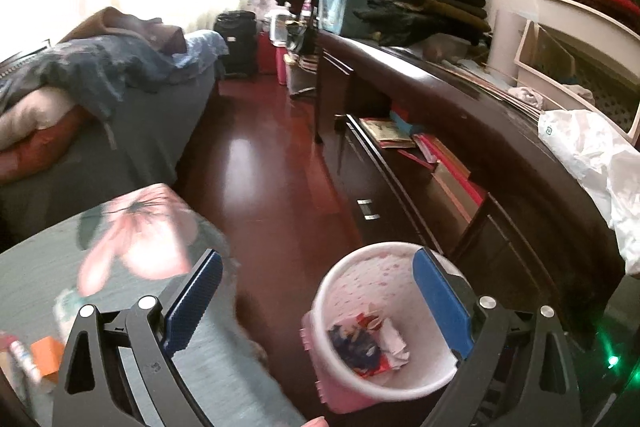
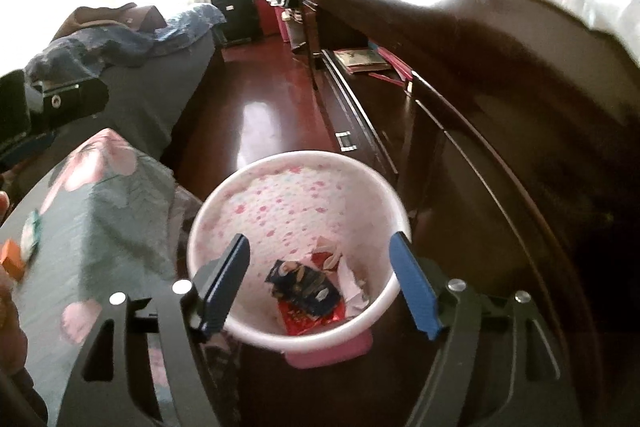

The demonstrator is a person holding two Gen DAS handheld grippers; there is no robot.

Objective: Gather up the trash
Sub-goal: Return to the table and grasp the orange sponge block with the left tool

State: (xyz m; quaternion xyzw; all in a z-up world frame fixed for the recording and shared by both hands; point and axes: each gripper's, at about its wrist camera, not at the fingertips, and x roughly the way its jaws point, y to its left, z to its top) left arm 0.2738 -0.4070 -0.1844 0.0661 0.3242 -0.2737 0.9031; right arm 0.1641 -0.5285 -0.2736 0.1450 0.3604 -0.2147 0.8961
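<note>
My right hand-held gripper point(image 2: 320, 283) is spread wide with nothing between its blue pads; it sits low in the frame, directly over the round white waste bin with a pink-dotted liner and pink base point(image 2: 240, 331). At the bottom of that bin, between my fingers in the picture, lie a dark blue snack wrapper point(image 2: 306, 287), a red wrapper point(image 2: 308, 319) under it, and crumpled white paper point(image 2: 352, 291) to its right.

My left hand-held gripper point(image 1: 316, 303) is likewise wide open and holds nothing. In its view the same waste bin point(image 1: 340, 287) appears at lower centre, partly behind the right blue pad, with the wrappers visible inside.

At lower left of the left view lies a grey-green cloth printed with large pink flowers point(image 1: 132, 235), covering a flat surface; an orange box point(image 1: 48, 355) rests on it near the frame edge. A glossy reddish wood floor point(image 1: 256, 167) runs up the centre. A dark brown wooden desk point(image 1: 460, 115) curves along the right side, with a crumpled white plastic bag point(image 1: 592, 155) on its top at right. A bed with rumpled blue bedding point(image 1: 100, 75) occupies the upper left.
</note>
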